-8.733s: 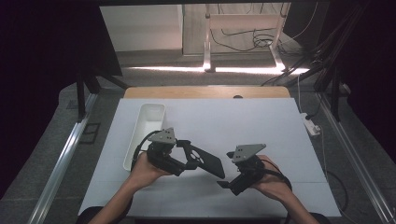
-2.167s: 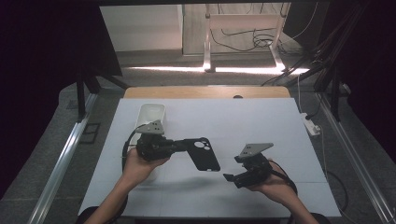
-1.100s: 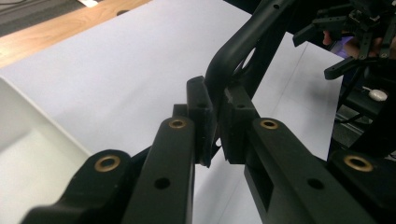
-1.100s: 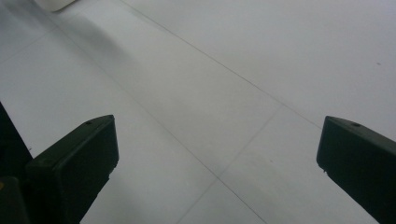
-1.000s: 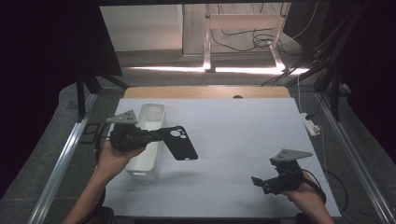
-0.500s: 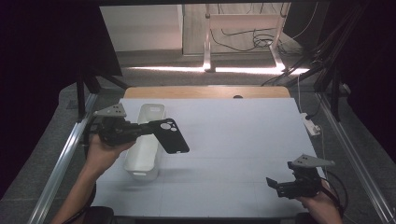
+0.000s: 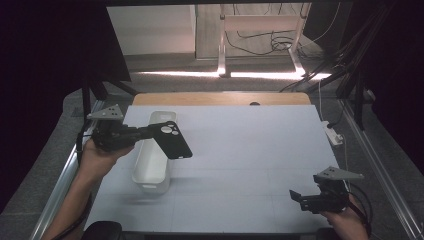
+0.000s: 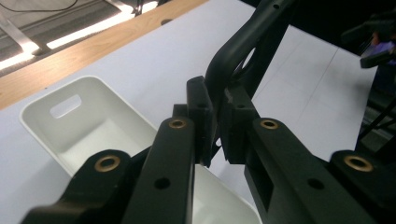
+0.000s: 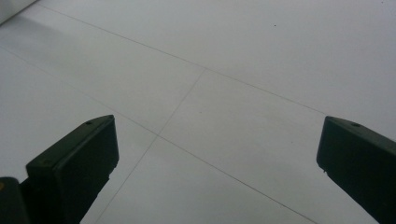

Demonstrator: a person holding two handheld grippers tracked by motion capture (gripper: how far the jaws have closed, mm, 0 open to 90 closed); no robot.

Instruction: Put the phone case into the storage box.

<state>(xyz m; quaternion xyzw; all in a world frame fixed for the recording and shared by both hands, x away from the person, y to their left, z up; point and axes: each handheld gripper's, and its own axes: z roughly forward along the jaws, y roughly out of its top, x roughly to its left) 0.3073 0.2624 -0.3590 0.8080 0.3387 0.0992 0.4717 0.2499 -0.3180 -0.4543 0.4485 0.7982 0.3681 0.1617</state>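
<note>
A black phone case [image 7: 173,139] with camera cut-outs hangs in the air above the white oblong bin [image 7: 152,165] at the table's left. My left gripper [image 7: 146,132] is shut on the case's edge; in the left gripper view the pads [image 8: 201,116] pinch the case rim [image 8: 233,46] over the bin [image 8: 88,126]. My right gripper [image 7: 295,196] rests low at the table's near right corner, jaws wide open with nothing between them; the right gripper view looks past its fingertips [image 9: 79,158] onto the bare white tabletop [image 9: 210,70].
The white table [image 7: 250,150] has a wooden strip [image 7: 220,98] along its far edge. Metal rails [image 7: 65,175] run down both sides, and a power strip [image 7: 332,132] lies off the right edge. Cables and frame legs stand beyond the table.
My left gripper carried the phone case left from the table's middle to above the bin and lifted it slightly. My right gripper drew back to the near right corner.
</note>
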